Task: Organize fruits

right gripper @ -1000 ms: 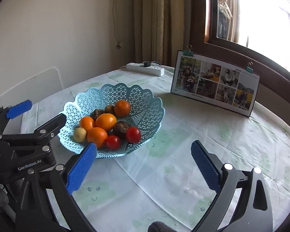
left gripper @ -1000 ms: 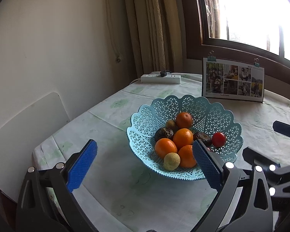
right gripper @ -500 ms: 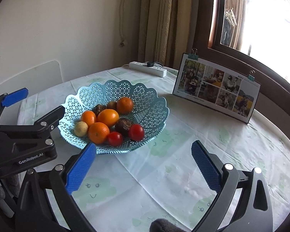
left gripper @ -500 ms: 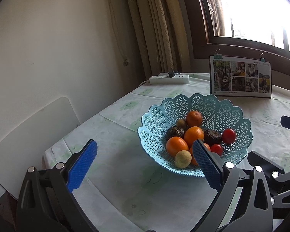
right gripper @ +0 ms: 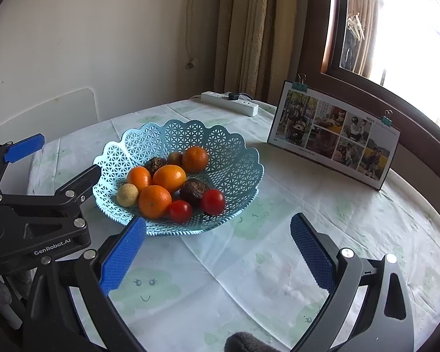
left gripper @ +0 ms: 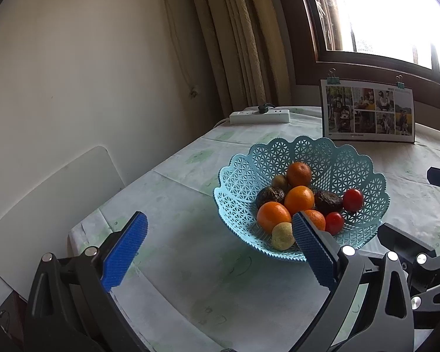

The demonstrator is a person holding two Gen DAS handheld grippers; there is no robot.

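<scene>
A light blue lattice basket (left gripper: 237,176) (right gripper: 234,152) sits on the table and holds several oranges (left gripper: 299,199) (right gripper: 169,178), two red tomatoes (left gripper: 353,200) (right gripper: 212,201), dark wrinkled fruits (left gripper: 328,202) (right gripper: 194,188) and a small yellowish fruit (left gripper: 282,236) (right gripper: 127,194). My left gripper (left gripper: 220,252) is open above the cloth, its right finger just in front of the basket's near rim. My right gripper (right gripper: 217,249) is open and empty, near the basket's front right. The left gripper's body (right gripper: 38,223) shows at the left of the right wrist view.
A photo card (left gripper: 368,111) (right gripper: 334,138) held by binder clips stands behind the basket. A white power strip (left gripper: 259,116) (right gripper: 228,104) lies at the far table edge by the curtains. A white chair back (left gripper: 44,199) stands at the left, below the table edge.
Both grippers have drawn back and risen slightly, so the basket sits further right in the left wrist view. Both stay open and empty.
</scene>
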